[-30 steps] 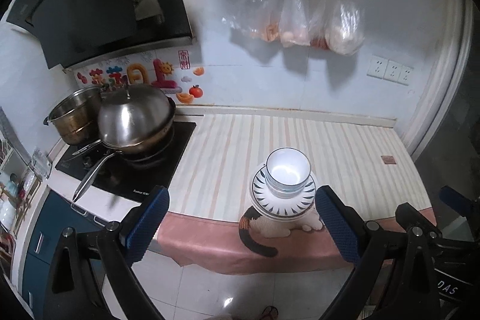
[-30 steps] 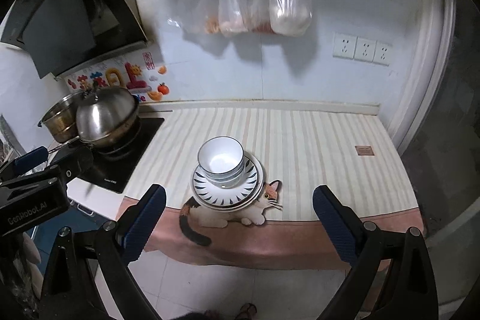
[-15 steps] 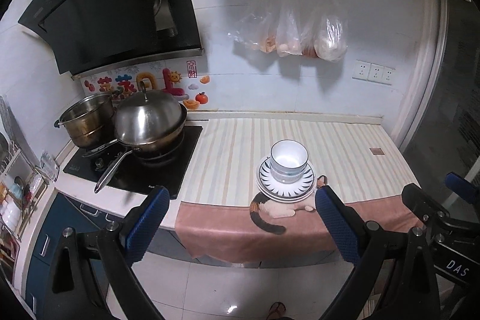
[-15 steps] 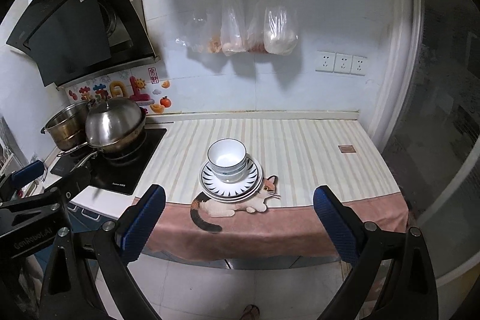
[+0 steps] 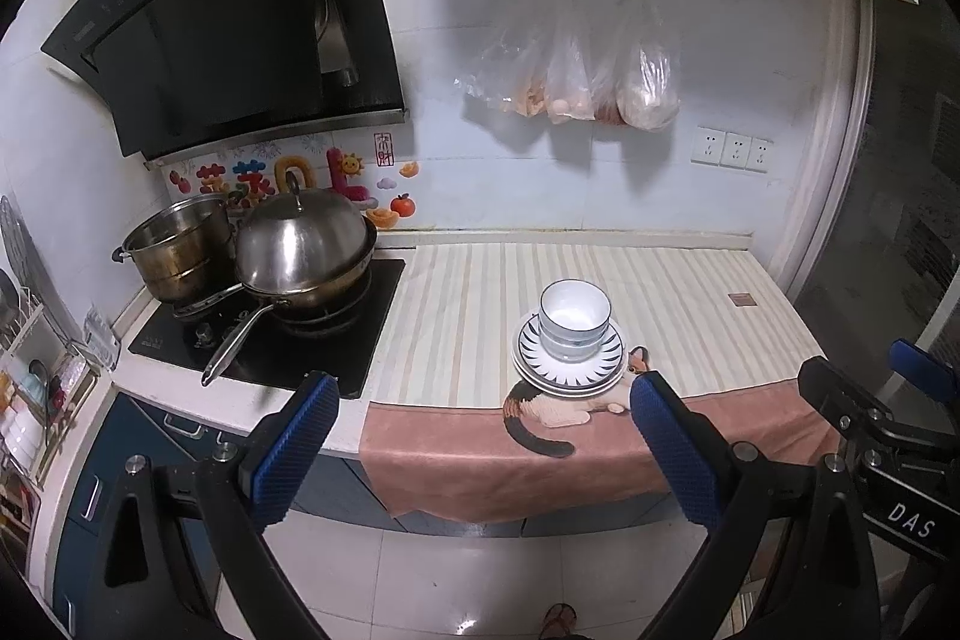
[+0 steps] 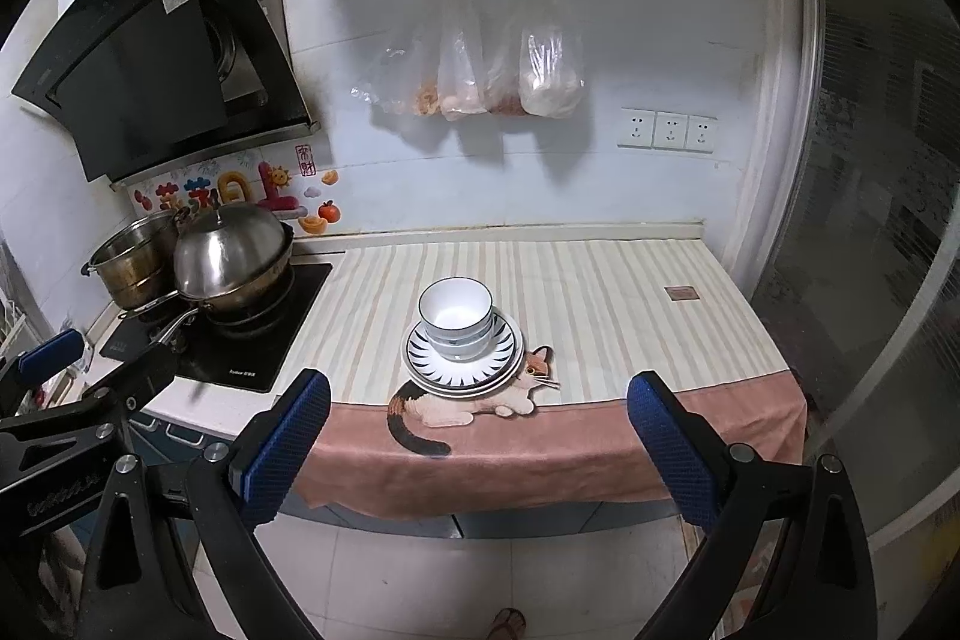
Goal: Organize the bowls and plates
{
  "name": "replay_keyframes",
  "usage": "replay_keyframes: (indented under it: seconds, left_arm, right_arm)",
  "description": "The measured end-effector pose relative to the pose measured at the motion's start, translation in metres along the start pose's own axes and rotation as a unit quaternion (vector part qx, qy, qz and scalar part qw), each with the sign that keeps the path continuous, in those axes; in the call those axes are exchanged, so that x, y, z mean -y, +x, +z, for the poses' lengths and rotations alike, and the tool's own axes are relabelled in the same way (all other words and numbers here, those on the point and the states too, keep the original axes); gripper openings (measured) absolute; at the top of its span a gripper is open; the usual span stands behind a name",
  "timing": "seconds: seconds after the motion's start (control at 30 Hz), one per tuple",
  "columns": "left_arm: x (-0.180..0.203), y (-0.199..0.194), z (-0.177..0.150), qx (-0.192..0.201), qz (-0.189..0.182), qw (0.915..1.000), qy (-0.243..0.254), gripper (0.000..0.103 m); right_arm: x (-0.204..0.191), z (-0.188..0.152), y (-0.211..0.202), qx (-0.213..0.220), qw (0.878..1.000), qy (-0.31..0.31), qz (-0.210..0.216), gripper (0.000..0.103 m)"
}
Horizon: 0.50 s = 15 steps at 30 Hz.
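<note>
A stack of white bowls (image 5: 573, 319) (image 6: 456, 316) sits on stacked plates (image 5: 606, 376) (image 6: 504, 370) with a blue-striped rim, near the front edge of the striped counter cloth (image 5: 468, 316) (image 6: 600, 292). My left gripper (image 5: 480, 400) is open and empty, held well back from the counter over the floor. My right gripper (image 6: 477, 397) is open and empty too, also back from the counter. The right gripper shows at the right of the left wrist view (image 5: 912, 370). The left gripper shows at the left of the right wrist view (image 6: 51, 352).
A lidded steel wok (image 5: 303, 250) and a steel pot (image 5: 177, 247) stand on the black cooktop (image 5: 336, 358) at the left. A range hood (image 5: 240, 22) hangs above. Plastic bags (image 5: 588, 82) hang on the wall. A dish rack (image 5: 30, 400) is far left.
Both grippers have pulled back and away from the counter; the stack of bowls and plates looks smaller and farther. The stack has not moved.
</note>
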<state>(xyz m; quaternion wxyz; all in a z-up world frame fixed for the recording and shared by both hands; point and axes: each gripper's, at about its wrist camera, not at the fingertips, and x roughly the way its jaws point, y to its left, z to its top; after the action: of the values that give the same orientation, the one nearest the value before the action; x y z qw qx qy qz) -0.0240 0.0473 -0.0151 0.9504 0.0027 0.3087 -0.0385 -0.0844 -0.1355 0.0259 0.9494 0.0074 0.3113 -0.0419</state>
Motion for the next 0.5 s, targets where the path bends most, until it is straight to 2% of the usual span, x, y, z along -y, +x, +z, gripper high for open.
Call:
replay_keyframes:
  seconds: [0.5]
  left_arm:
    - [-0.0023, -0.0057, -0.0025, 0.003, 0.002, 1.0, -0.003, 0.1]
  right_arm:
    - [-0.0039, -0.0023, -0.0028, 0.003, 1.0, 0.001, -0.002, 0.102]
